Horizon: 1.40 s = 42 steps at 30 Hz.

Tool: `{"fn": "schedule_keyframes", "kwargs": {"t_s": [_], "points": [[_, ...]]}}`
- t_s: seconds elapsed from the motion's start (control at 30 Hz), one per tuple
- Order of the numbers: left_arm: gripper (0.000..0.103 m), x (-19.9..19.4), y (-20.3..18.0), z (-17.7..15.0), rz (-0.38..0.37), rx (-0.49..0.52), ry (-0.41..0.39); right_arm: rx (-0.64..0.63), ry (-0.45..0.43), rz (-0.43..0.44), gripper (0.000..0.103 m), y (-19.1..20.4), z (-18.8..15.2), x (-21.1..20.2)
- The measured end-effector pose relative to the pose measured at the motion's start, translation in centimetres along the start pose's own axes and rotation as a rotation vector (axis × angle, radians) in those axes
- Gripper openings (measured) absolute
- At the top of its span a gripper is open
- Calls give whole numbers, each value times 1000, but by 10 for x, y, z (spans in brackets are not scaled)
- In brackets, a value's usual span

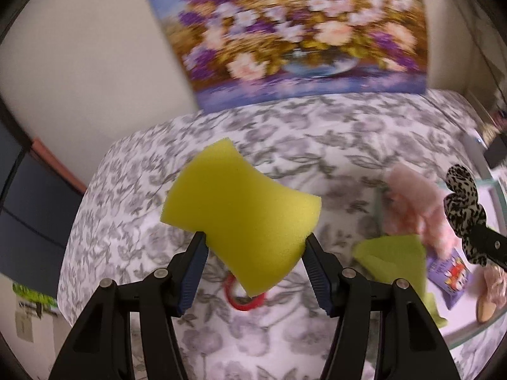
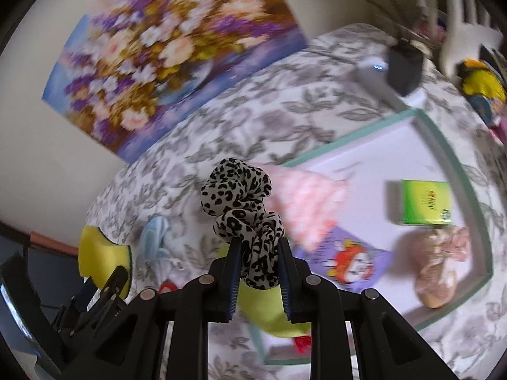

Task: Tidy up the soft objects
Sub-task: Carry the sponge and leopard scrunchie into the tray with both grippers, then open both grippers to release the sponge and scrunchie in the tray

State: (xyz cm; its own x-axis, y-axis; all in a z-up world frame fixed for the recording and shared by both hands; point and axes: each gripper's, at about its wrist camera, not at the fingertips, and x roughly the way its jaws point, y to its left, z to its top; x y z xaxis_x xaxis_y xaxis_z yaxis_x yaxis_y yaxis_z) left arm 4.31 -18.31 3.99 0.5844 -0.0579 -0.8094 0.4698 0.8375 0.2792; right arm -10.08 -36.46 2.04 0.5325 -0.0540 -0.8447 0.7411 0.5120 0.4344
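Note:
My left gripper (image 1: pixel 253 240) is shut on a yellow sponge (image 1: pixel 240 215), held above the floral bedspread (image 1: pixel 285 133); the same sponge (image 2: pixel 101 253) shows at the lower left of the right wrist view. My right gripper (image 2: pixel 258 247) is shut on a leopard-print scrunchie (image 2: pixel 240 202), which also hangs at the right edge of the left wrist view as the scrunchie (image 1: pixel 462 202). Below lies a white tray with a green rim (image 2: pixel 450 158) holding a pink fluffy cloth (image 2: pixel 307 202), a lime-green cloth (image 2: pixel 269 313), a purple packet (image 2: pixel 348 262), a green box (image 2: pixel 424 202) and a pinkish slipper (image 2: pixel 437 272).
A floral painting (image 1: pixel 301 38) leans on the wall behind the bed. A red ring (image 1: pixel 244 297) and a light blue mask (image 2: pixel 155 237) lie on the bedspread. A black box (image 2: pixel 405 63) and a yellow-blue plush (image 2: pixel 481 85) sit at the far right.

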Motion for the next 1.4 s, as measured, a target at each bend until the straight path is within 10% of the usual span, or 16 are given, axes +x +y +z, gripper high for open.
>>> {"fn": "schedule_keyframes", "kwargs": {"t_s": [0.93, 1.07, 1.4], "points": [[67, -43, -183, -35, -78, 362, -76, 229, 10, -48, 26, -122, 3, -16], [82, -42, -181, -34, -68, 349, -69, 237, 12, -35, 39, -123, 4, -17], [83, -44, -165, -25, -60, 290, -67, 233, -12, -50, 71, -123, 5, -24]]}}
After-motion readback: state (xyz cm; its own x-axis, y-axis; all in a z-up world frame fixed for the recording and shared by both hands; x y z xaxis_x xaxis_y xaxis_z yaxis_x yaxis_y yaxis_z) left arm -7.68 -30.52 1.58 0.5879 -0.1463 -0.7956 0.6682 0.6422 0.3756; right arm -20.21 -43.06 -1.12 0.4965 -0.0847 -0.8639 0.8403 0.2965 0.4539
